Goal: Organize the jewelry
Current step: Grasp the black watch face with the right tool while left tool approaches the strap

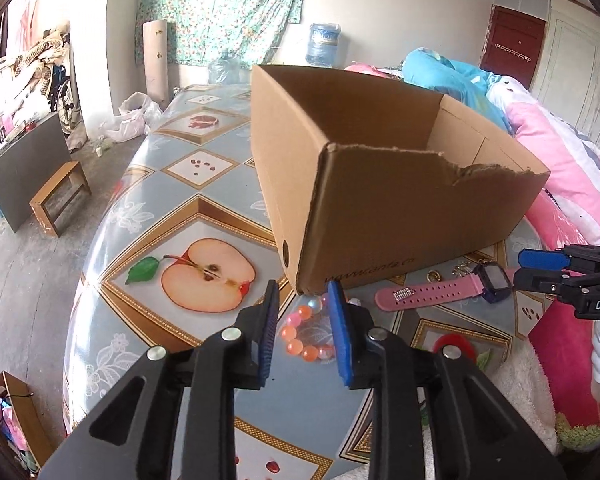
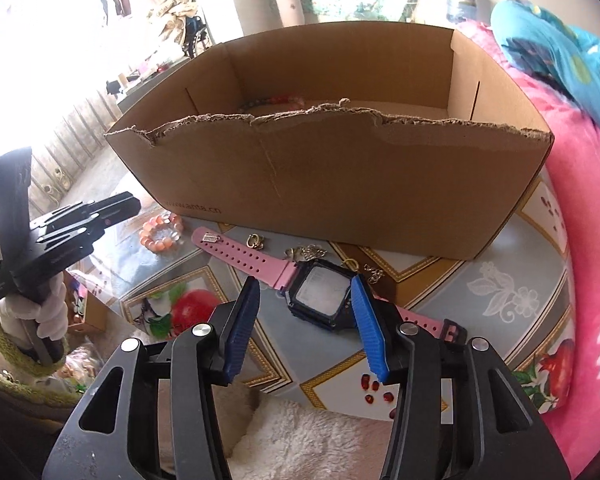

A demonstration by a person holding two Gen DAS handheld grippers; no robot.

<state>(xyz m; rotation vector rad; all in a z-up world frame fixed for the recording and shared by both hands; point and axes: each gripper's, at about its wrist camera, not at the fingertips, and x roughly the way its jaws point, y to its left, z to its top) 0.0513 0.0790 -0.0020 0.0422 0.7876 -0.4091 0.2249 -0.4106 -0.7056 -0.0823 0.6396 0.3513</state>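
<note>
Starting on the left, our left gripper (image 1: 302,300) hangs over the bead bracelet (image 1: 306,334), jaws parted a modest way with nothing clamped between them. The bracelet lies flat on the fruit-patterned tablecloth (image 1: 172,216), just beside the near corner of the cardboard box (image 1: 400,216). The risk we judge here is a poor bite: the beads are round and slick-looking, and the opening appears narrower than the ring of beads, so if we close on one side only, the strand could roll out or get pushed against the box wall. The box corner is also close enough that a fingertip may snag it on the way down.

Moving right, the pink watch (image 2: 318,294) stretches across the cloth in front of the box, with small earrings and a chain (image 2: 308,254) scattered just behind its strap. Our right gripper (image 2: 304,320) stands about half open and empty, its pads bracketing the dark watch face from above. We cannot tell whether they touch it yet. If we close carelessly, the flat case could tilt or skid, and the trailing strap may drag the little pieces along. Inside the box, another beaded piece (image 2: 276,101) already rests near the far wall.
</note>
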